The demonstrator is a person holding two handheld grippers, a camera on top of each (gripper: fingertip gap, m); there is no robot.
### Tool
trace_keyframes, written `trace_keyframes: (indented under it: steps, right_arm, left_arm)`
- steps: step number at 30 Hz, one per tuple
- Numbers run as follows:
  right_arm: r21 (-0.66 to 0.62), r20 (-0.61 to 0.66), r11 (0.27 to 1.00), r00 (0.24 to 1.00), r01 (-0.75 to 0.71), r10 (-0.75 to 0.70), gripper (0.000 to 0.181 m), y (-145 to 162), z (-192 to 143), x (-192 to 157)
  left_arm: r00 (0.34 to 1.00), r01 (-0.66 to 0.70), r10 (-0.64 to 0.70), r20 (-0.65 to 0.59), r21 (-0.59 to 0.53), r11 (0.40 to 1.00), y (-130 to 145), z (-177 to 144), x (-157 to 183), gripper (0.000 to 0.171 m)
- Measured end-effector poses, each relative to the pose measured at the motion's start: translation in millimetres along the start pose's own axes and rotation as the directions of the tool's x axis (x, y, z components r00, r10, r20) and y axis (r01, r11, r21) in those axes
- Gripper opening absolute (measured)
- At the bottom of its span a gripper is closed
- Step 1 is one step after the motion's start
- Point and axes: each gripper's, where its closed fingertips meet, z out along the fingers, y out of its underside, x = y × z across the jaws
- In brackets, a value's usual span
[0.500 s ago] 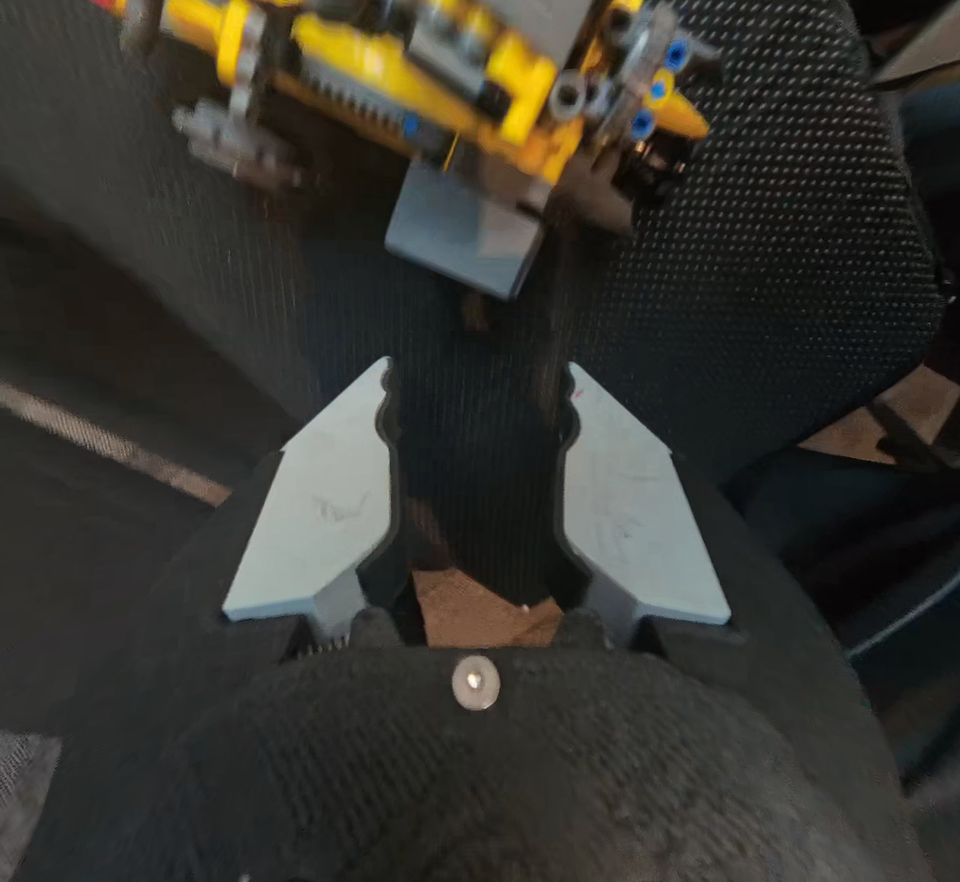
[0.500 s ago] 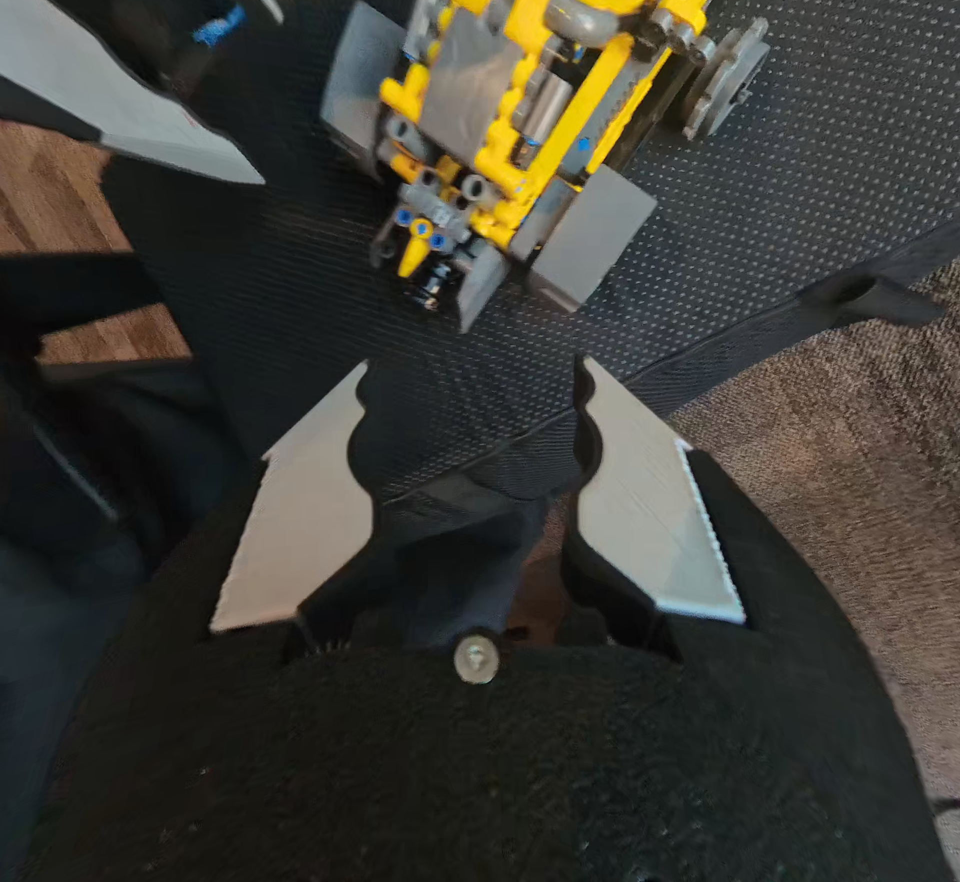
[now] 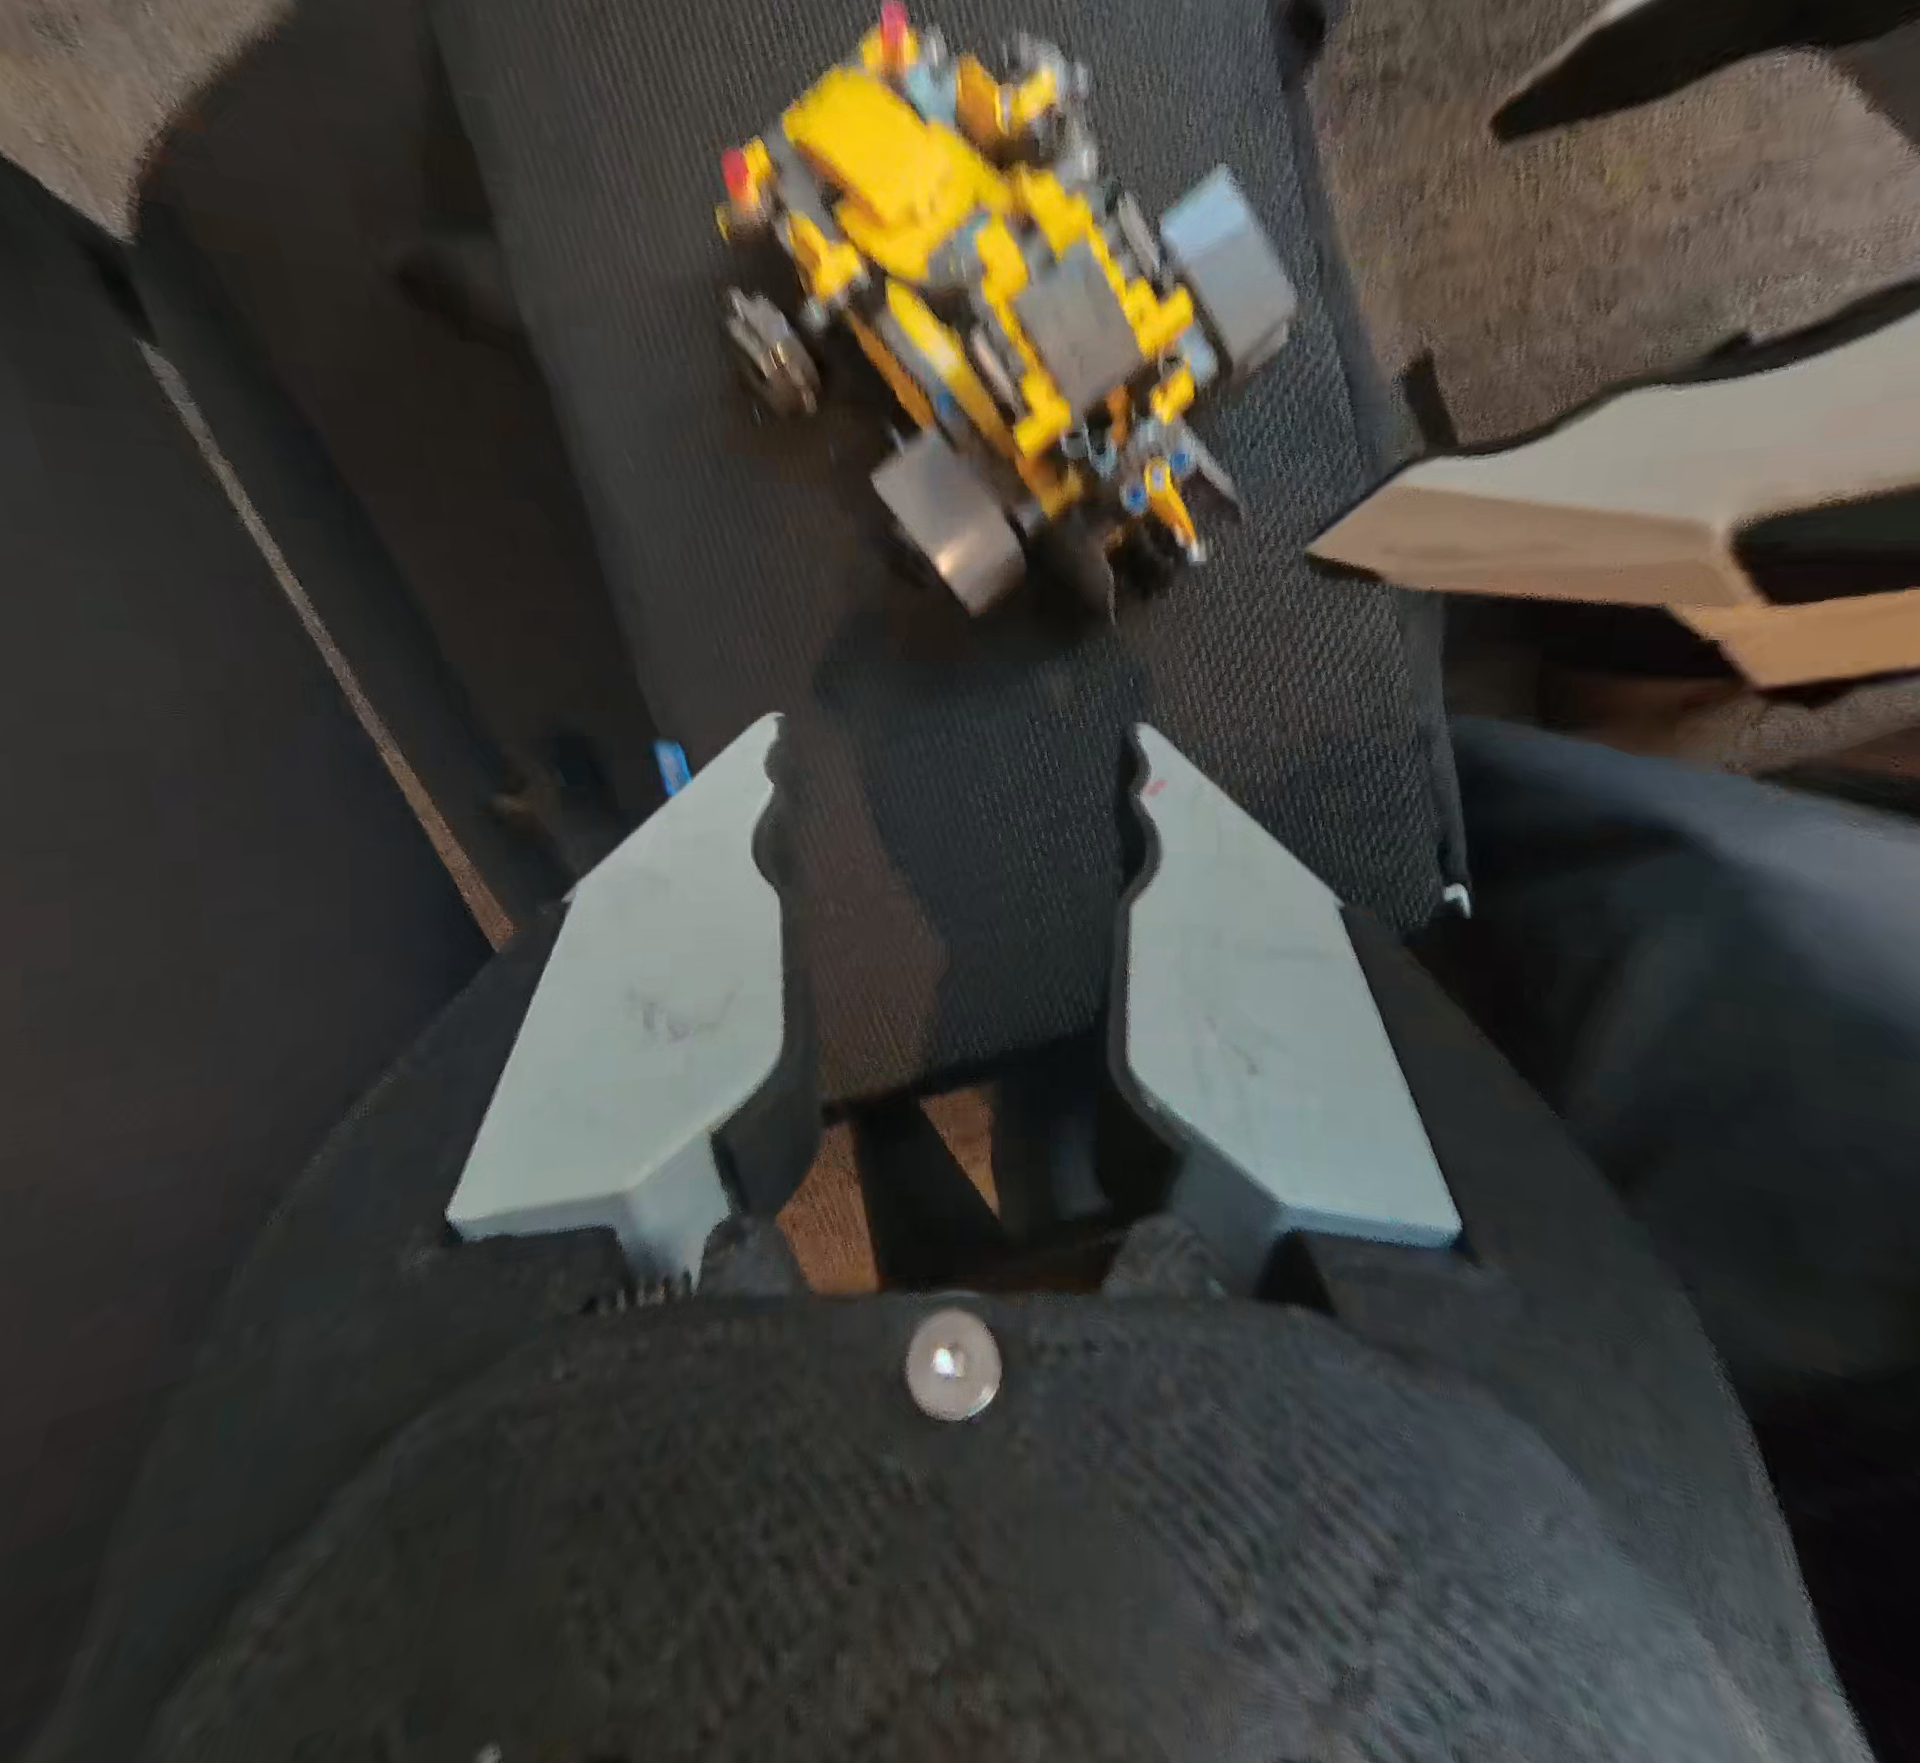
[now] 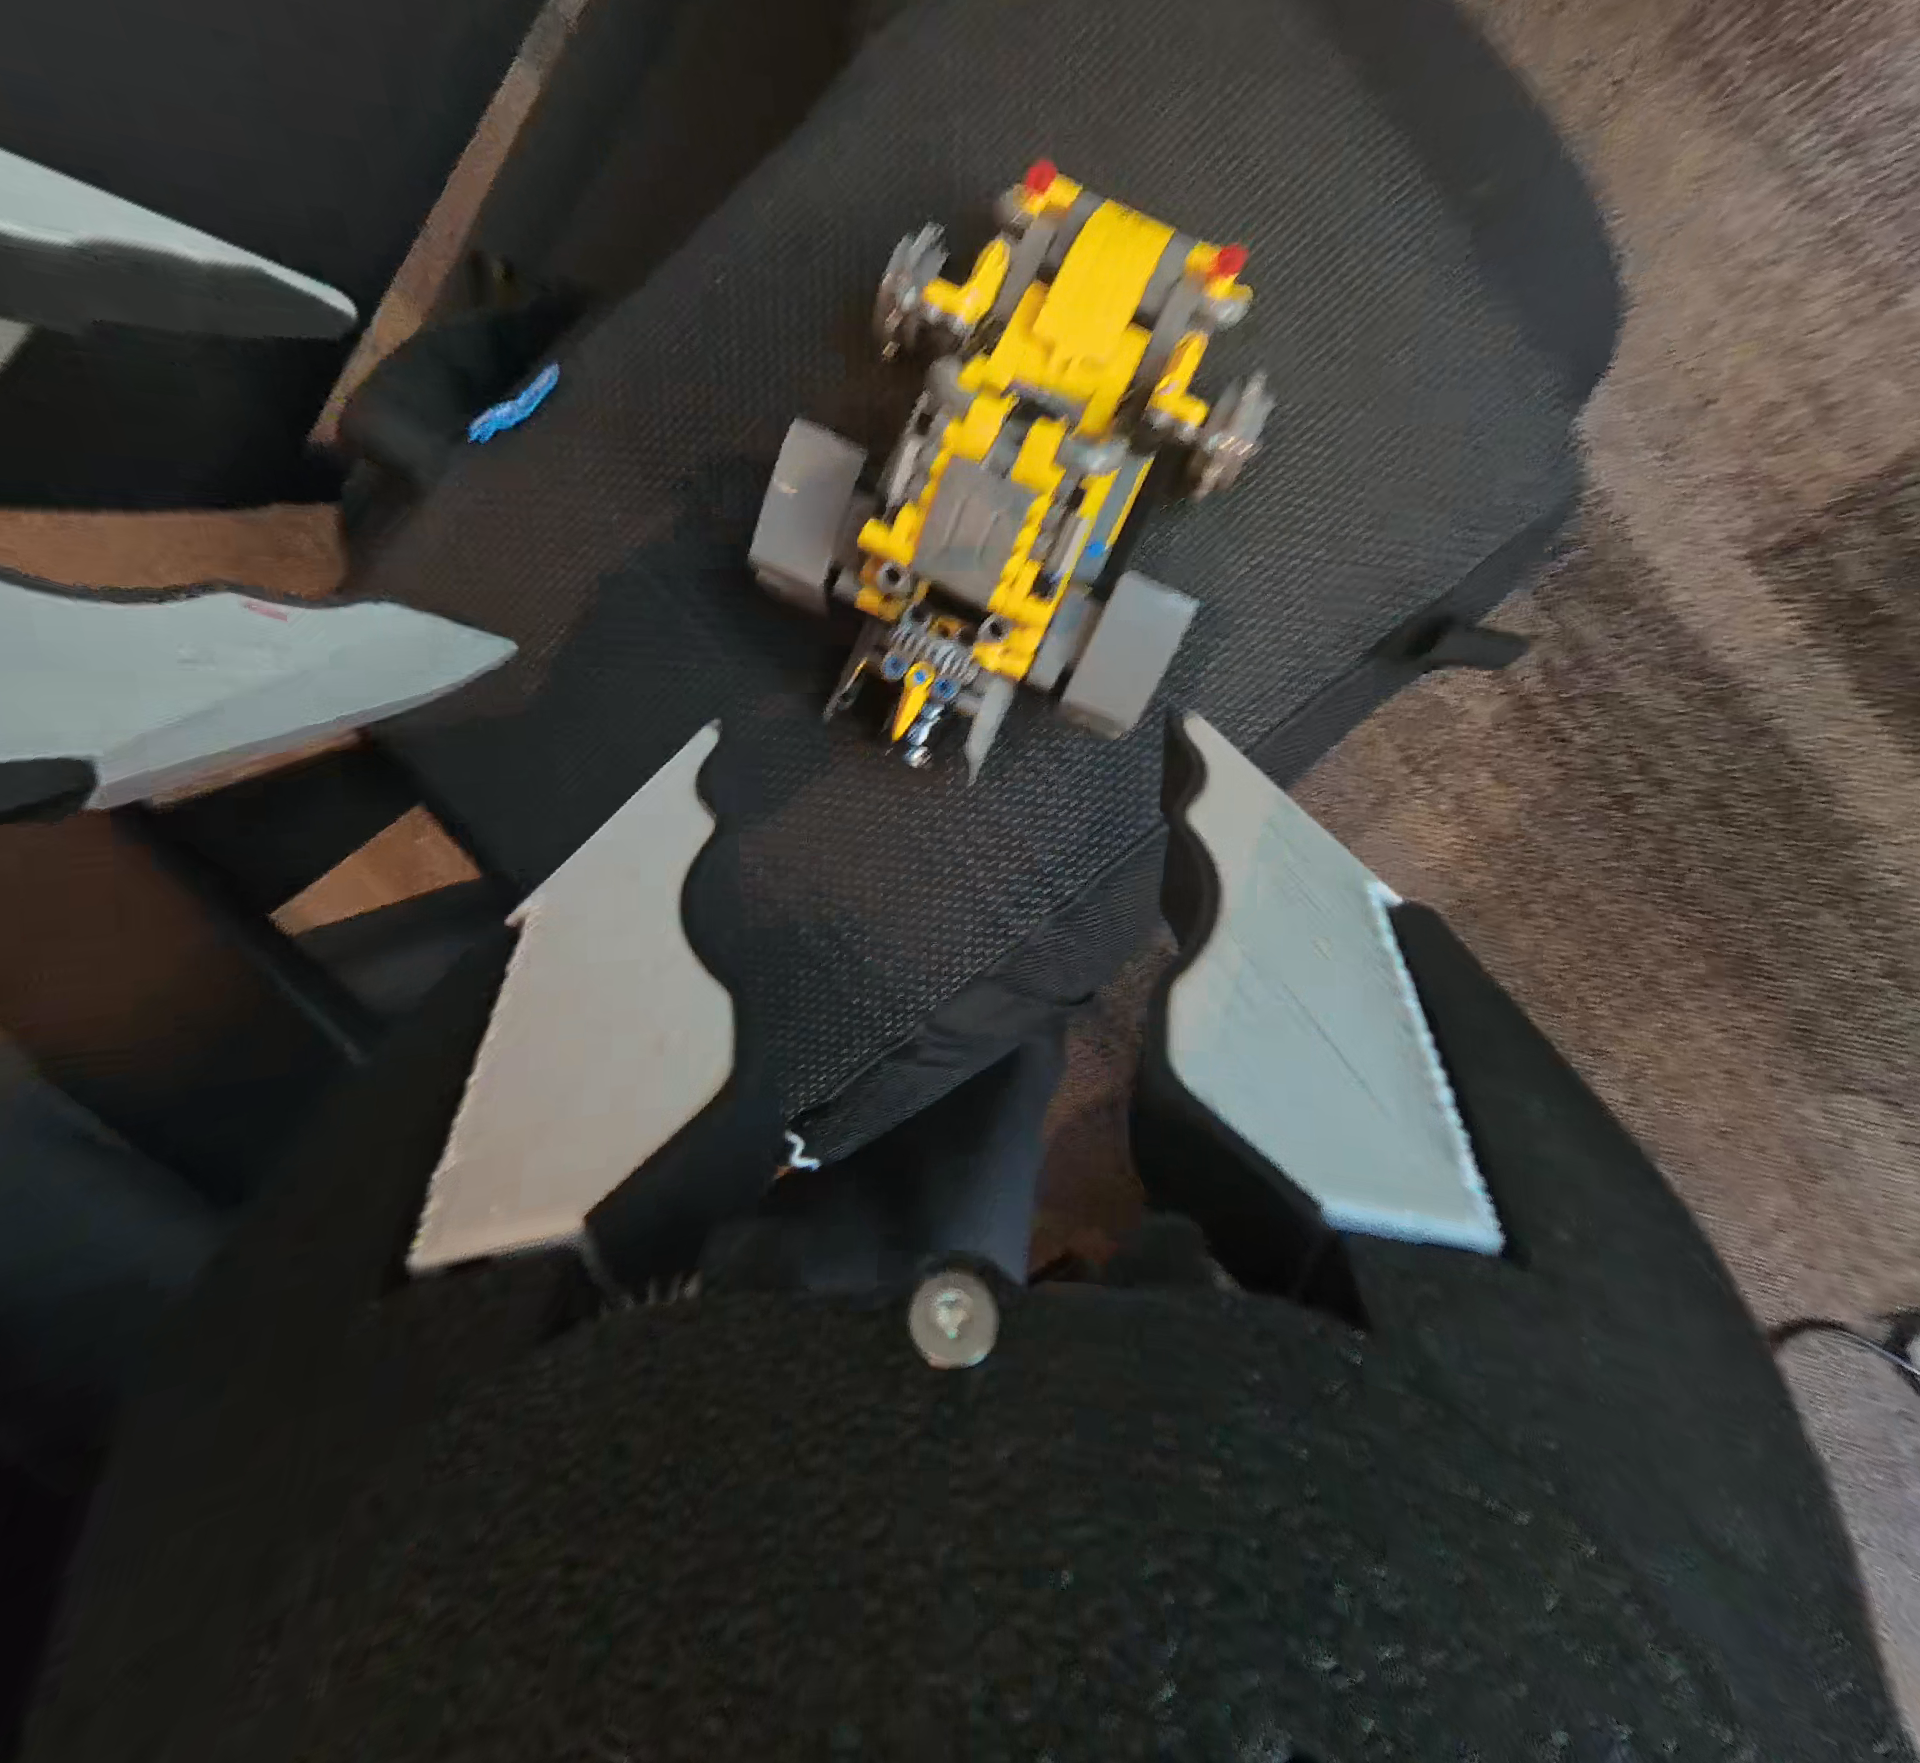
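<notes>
A yellow and grey brick-built toy vehicle (image 3: 997, 311) with grey wheels and red studs lies on a black mesh chair seat (image 3: 644, 155). It also shows in the right wrist view (image 4: 1029, 466), on the same seat (image 4: 1299, 155). My left gripper (image 3: 956, 737) is open and empty, held above the seat short of the vehicle. My right gripper (image 4: 945, 737) is open and empty, its tips just short of the vehicle's front end. The right gripper's fingers (image 3: 1662, 487) show at the right of the left wrist view. The left gripper's fingers (image 4: 208, 674) show at the left of the right wrist view.
Grey-brown carpet (image 4: 1714, 363) lies around the chair. A strip of wooden floor (image 4: 384, 872) shows under the seat's edge. Dark fabric (image 3: 1714, 1038) lies to the right in the left wrist view. A small blue tag (image 4: 514, 404) sits at the seat's left edge. To the small blue tag (image 4: 514, 404): left tips about 15 cm, right tips about 25 cm.
Both grippers have pulled back and up from the vehicle, which now looks smaller and farther off in both views. Both stay open and empty.
</notes>
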Motion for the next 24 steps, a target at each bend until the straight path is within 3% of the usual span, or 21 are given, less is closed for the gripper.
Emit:
trace_keyframes:
  steps: [6, 12, 18, 21, 24]
  right_arm:
    - [0.086, -0.117, 0.996, 0.993, 0.022, -0.012, 0.080, -56, -29, 19]
    - [0.154, -0.140, 0.987, 0.990, 0.039, -0.017, 0.080, -78, -60, 6]
    - [0.165, -0.094, 0.986, 0.995, 0.027, -0.012, 0.081, -69, -63, -8]
    - [0.102, 0.092, 0.994, 0.996, -0.029, 0.019, 0.082, -44, -47, -24]
    - [0.043, 0.227, 0.992, 0.968, -0.115, 0.103, 0.081, -17, -26, -23]
  left_arm:
    - [0.999, -0.008, 0.000, 0.052, 0.146, 0.989, -82, -28, -24, 0.057]
    - [0.999, -0.011, 0.002, 0.038, 0.233, 0.972, -107, -60, -19, 0.057]
    - [1.000, -0.016, 0.016, -0.002, 0.200, 0.980, -88, -57, -6, 0.058]
    - [0.995, -0.031, 0.041, -0.096, 0.104, 0.994, -53, -41, 8, 0.054]
    - [0.954, -0.033, 0.022, -0.298, -0.033, 0.999, -1, -17, 30, 0.059]
